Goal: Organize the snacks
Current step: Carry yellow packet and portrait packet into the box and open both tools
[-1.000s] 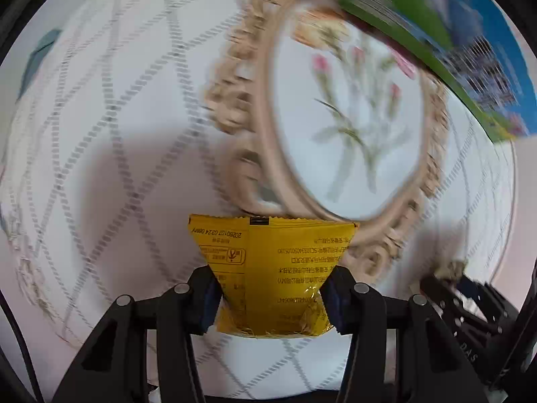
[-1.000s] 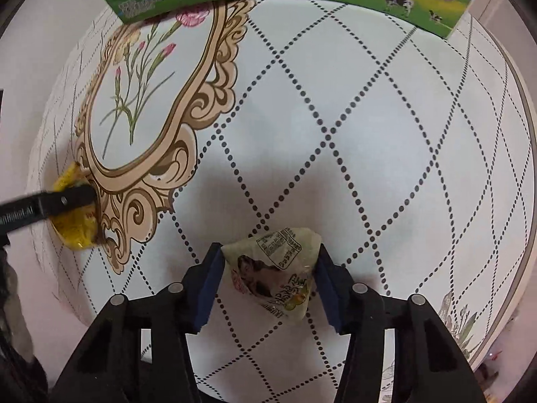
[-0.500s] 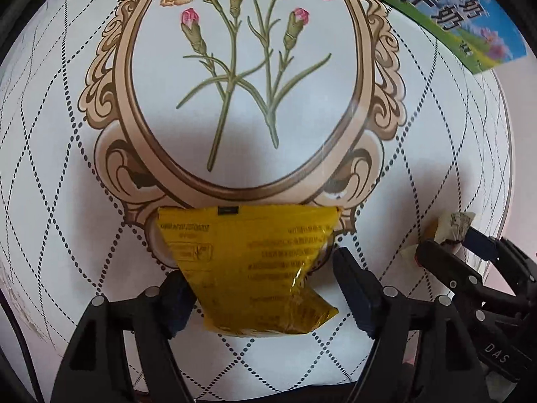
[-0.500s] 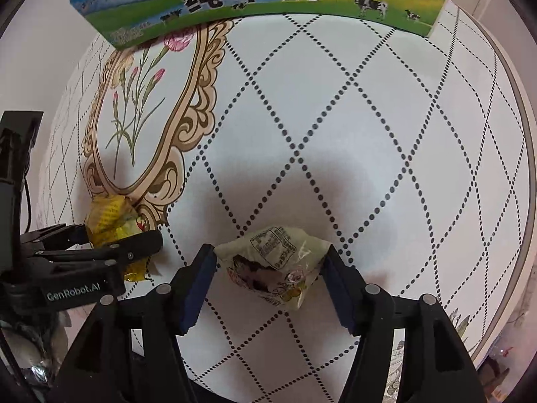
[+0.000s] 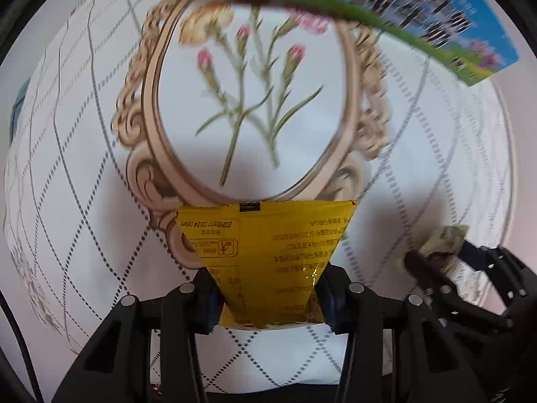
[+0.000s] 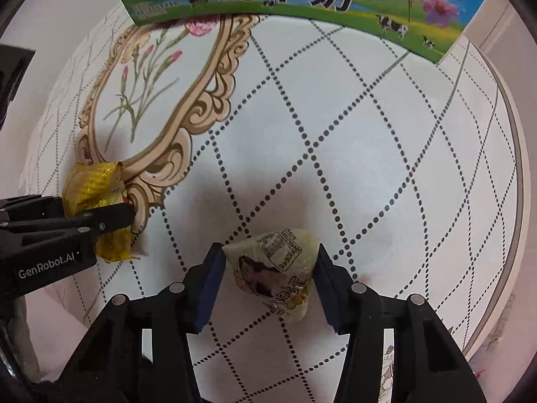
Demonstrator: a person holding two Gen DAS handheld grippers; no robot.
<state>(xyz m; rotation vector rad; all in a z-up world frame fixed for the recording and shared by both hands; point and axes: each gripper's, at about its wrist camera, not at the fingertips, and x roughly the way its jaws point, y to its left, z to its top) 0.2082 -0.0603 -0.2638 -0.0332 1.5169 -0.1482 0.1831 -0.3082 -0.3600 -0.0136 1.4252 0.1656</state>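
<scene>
Left wrist view: fisheye, looks straight down along its own fingers, close above the patterned tablecloth (image 5: 100,174); floral medallion (image 5: 255,100) fills the upper centre, milk carton (image 5: 436,23) along the upper right edge, blurred. Right wrist view: same downward aim, close above the cloth; carton across the top, medallion at upper left. Shared: medallion, carton, and each rig at the other frame's edge, lower right and lower left.

Glossy crinkled yellow foil packet (image 5: 268,255); shiny pale plastic snack wrapper (image 6: 278,275). Smooth, slightly sheened printed tablecloth (image 6: 369,134). Glossy printed cardboard milk carton (image 6: 302,0). Matt black plastic gripper fingers (image 6: 349,305), blue rubbery pads (image 6: 208,288).
</scene>
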